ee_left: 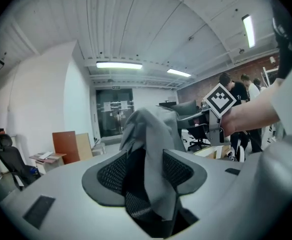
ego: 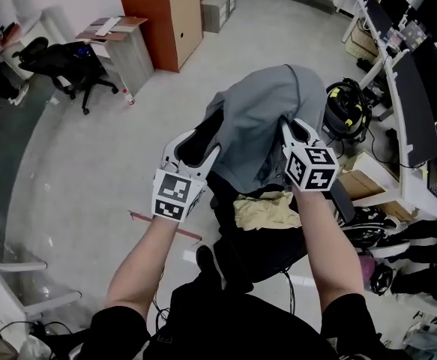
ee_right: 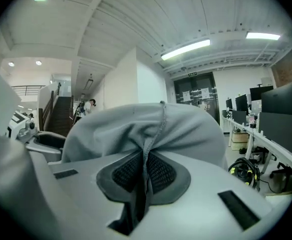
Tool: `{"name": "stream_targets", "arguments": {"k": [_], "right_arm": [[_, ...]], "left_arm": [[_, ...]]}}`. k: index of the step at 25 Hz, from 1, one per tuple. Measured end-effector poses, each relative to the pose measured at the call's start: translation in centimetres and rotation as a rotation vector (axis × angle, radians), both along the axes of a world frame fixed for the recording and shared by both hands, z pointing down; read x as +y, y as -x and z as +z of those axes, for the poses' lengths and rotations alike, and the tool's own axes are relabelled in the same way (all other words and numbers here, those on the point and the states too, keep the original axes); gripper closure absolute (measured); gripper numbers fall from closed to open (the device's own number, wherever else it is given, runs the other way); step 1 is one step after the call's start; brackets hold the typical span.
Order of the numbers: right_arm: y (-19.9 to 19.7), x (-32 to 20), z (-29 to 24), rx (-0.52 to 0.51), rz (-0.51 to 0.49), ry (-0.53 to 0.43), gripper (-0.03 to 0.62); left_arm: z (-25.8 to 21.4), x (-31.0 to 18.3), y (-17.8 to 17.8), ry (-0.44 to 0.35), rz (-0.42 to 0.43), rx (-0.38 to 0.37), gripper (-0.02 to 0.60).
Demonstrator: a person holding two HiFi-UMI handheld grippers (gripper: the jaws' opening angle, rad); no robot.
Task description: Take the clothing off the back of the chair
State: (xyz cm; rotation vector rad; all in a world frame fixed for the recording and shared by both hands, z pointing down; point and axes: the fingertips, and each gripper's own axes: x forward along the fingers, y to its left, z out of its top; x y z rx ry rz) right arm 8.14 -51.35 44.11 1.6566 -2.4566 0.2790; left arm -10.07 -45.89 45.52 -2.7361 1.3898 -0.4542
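In the head view a grey hooded garment [ego: 259,122] hangs lifted above a black chair [ego: 252,250]. My right gripper [ego: 297,131] is shut on its right edge; in the right gripper view the cloth [ee_right: 146,126] is pinched tight between the mesh pads of that gripper [ee_right: 144,171]. My left gripper [ego: 196,147] is at the garment's left edge. In the left gripper view a fold of the cloth [ee_left: 153,139] hangs between its parted jaws [ee_left: 144,166], with a dark gap beside the left pad. The right gripper's marker cube [ee_left: 221,100] shows beyond it.
A beige cloth [ego: 267,210] lies on the chair under the garment. At the right are desks with monitors [ego: 417,103], a yellow-and-black device [ego: 347,107] and a cardboard box [ego: 357,182]. A brown cabinet [ego: 162,21] and a black office chair [ego: 64,58] stand far left.
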Motion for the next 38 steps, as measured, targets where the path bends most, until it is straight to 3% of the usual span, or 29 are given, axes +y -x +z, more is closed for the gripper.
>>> {"name": "stream_targets", "arguments": {"k": [7,15,26,29,30,31,33,38], "right_arm": [[0.9,3.3,-6.5,-0.074,-0.052,-0.104,0.563],[7.4,7.4,-14.7,-0.079,-0.224,-0.246,0.563],[17.5,14.1,-18.8,-0.021,-0.560,-0.303,0.563],[18.9,14.9,-19.0,-0.010,-0.598,-0.300,0.563],[18.9,14.8,-19.0,-0.012,-0.586,-0.295,0.562],[18.7,14.4,-18.9,-0.016,-0.569,-0.285,0.559],[18.2,13.9,-18.2,-0.017,-0.546,-0.263,0.549],[15.7,13.2,-14.0,0.033,-0.487,-0.167,0.467]], "left_arm": [[-3.1,2.7,-3.7,-0.036,0.082,-0.017,0.358],[-5.4,4.4,-5.9,-0.059,0.185,-0.047,0.274],[-10.3,3.0,-2.9,-0.200,0.112,-0.015,0.236],[-11.4,2.7,-2.4,-0.222,0.118,0.010,0.239],[-11.2,2.5,-2.1,-0.218,0.117,0.010,0.269],[-10.9,2.3,-1.9,-0.209,0.119,0.012,0.387],[-10.1,2.0,-1.6,-0.189,0.126,0.027,0.528],[-10.0,0.3,0.3,-0.164,0.092,0.098,0.548]]}}
